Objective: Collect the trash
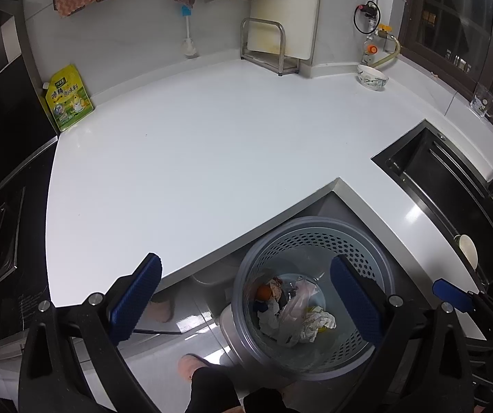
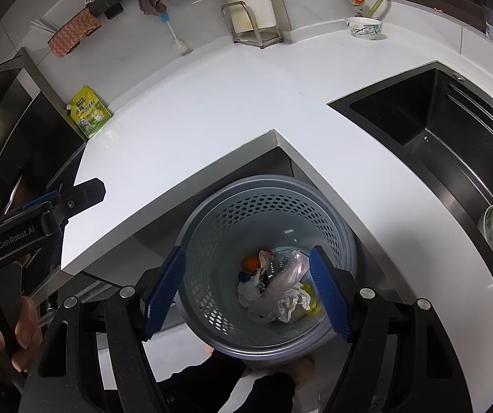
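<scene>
Both tongs are held wide open and empty: left gripper point(image 1: 246, 304), right gripper point(image 2: 248, 294). Crumpled paper and plastic film point(image 2: 282, 290) are seen below and between the pads, in the perforated bin point(image 2: 212, 213). Light, soft, crushable; best pinched at a raised fold. An orange item, possibly peel, lies alongside. The countertop point(image 2: 212, 103) edge overhangs just ahead; the sink point(image 2: 418, 113) sits right.

"GenRobot.AI" stands in pale letters on the left gripper point(image 2: 84, 194) body at nine o'clock; the yellow-green pouch point(image 2: 90, 116) print at ten o'clock is unreadable.
</scene>
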The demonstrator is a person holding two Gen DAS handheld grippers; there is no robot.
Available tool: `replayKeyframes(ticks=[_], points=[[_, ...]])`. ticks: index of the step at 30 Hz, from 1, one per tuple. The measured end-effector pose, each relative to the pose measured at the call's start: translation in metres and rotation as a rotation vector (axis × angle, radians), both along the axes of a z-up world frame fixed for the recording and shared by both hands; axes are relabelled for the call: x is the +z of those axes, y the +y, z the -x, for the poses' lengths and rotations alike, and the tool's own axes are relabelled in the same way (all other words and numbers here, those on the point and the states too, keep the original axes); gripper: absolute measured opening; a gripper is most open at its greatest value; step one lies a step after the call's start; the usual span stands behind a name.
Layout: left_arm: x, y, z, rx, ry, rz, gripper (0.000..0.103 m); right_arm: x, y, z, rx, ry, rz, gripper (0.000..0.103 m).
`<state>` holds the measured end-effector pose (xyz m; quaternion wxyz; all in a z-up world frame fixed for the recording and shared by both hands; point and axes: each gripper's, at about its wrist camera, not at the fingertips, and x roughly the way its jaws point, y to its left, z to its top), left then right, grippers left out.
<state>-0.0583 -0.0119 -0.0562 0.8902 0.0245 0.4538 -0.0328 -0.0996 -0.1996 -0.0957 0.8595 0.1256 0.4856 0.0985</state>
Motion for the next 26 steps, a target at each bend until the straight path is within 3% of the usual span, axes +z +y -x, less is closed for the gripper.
replayKeyframes(ticks=[26], points=[[0.0034, 0.0004, 0.0103, 0.006, -0.010, -0.007, 0.097, 0.0038, 0.0030, 0.0069, 0.012, -0.013, 0.000, 0.071]])
